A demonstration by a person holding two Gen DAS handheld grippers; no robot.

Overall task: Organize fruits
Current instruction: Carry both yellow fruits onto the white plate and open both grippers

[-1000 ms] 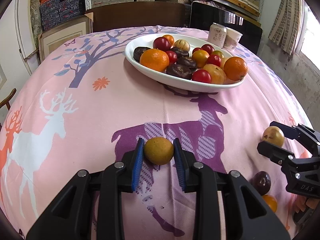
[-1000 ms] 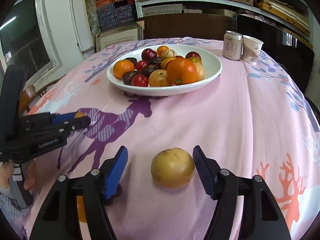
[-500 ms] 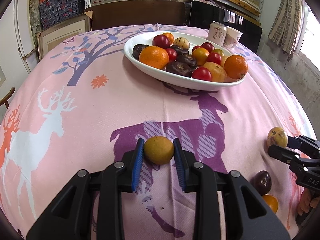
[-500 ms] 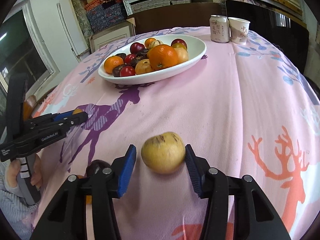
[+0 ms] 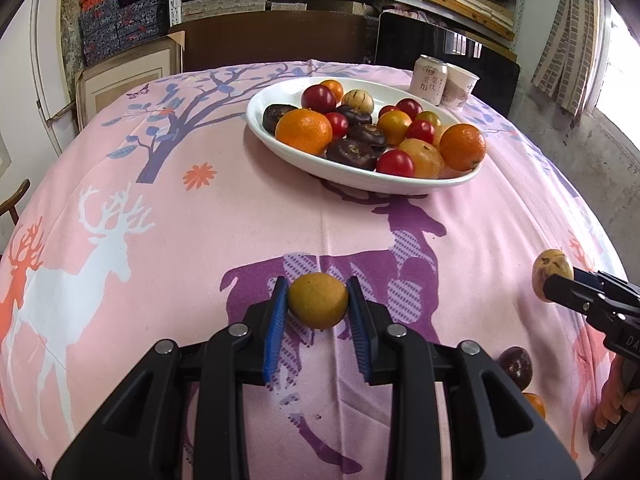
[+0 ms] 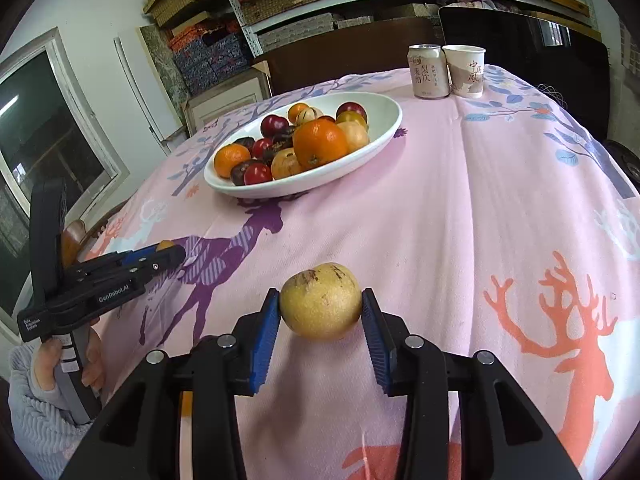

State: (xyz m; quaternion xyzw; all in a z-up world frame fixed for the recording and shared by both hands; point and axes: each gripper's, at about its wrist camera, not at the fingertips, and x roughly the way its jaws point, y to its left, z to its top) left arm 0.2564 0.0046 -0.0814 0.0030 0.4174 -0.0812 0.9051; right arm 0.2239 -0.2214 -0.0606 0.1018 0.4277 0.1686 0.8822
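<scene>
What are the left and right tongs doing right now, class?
Left tongs: shut on the small orange-yellow fruit.
Right tongs: closing onto the speckled yellow fruit, pads touching it.

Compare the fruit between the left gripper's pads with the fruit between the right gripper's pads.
The smooth orange-yellow round fruit in the left gripper is evenly coloured; the pale yellow fruit in the right gripper carries brown streaks. The left gripper is shut on its fruit; the right gripper's jaws are closing, pads at its fruit's sides. Both are round and lie apart from the white oval bowl.
</scene>
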